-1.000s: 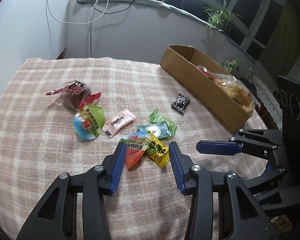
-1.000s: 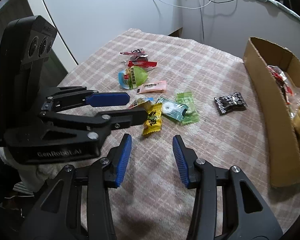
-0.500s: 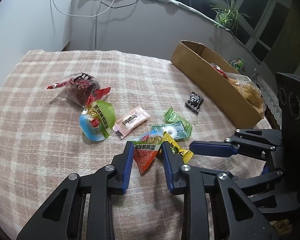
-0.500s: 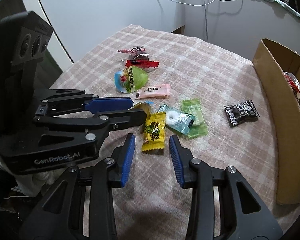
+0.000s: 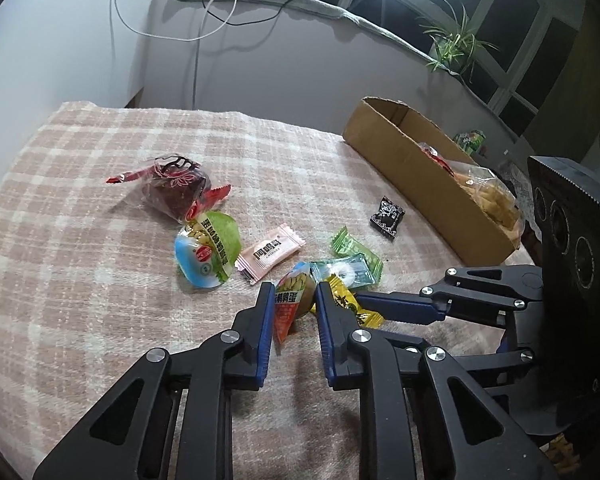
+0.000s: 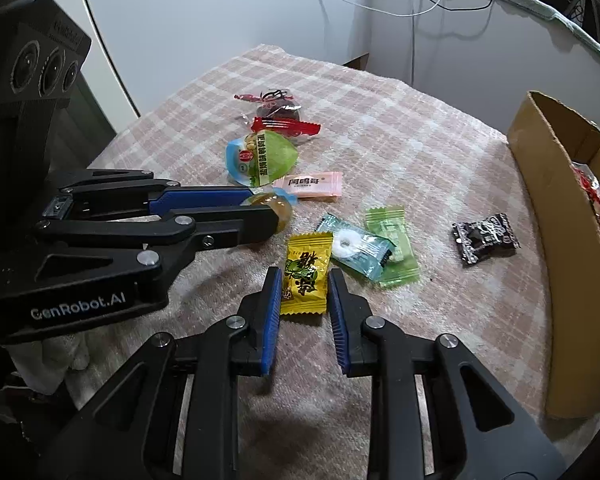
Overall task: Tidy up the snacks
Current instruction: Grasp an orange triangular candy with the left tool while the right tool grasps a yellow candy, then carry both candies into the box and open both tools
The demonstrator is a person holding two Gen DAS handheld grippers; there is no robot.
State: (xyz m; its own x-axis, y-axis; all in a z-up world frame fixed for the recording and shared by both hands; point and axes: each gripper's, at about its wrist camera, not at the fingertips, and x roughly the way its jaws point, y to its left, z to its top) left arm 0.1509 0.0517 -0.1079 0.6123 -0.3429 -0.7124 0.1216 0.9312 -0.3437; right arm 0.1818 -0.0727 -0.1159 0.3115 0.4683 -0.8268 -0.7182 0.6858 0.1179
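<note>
Change since a second ago: both of my grippers have come forward and narrowed, each now straddling its own packet where before they hung wide and short of the pile.
Left gripper: my left gripper [image 5: 290, 308] has its blue pads close on either side of the orange quail-egg packet [image 5: 290, 300]; they look to be touching it, though I cannot tell if the pinch is firm.
Right gripper: my right gripper [image 6: 302, 300] is partly closed around the yellow packet [image 6: 306, 274], with a thin gap on each side, so nothing is gripped yet.
Where the snacks lie: loose packets sit clustered on the checked cloth [image 6: 420, 148]; the cardboard box [image 6: 560, 240] with snacks already in it stands at the cloth's right edge, well apart from the pile.
Key relation: the yellow packet lies straight ahead between my right fingers, its long axis pointing away from me along them, so the pads face its two long edges. My right hand is nearer the box.
Judgement: I am at the grasp step; closing a little more should pinch each packet.
Risk: the mint packet [image 6: 354, 246] lies just beside the yellow one and could be dragged.
</note>
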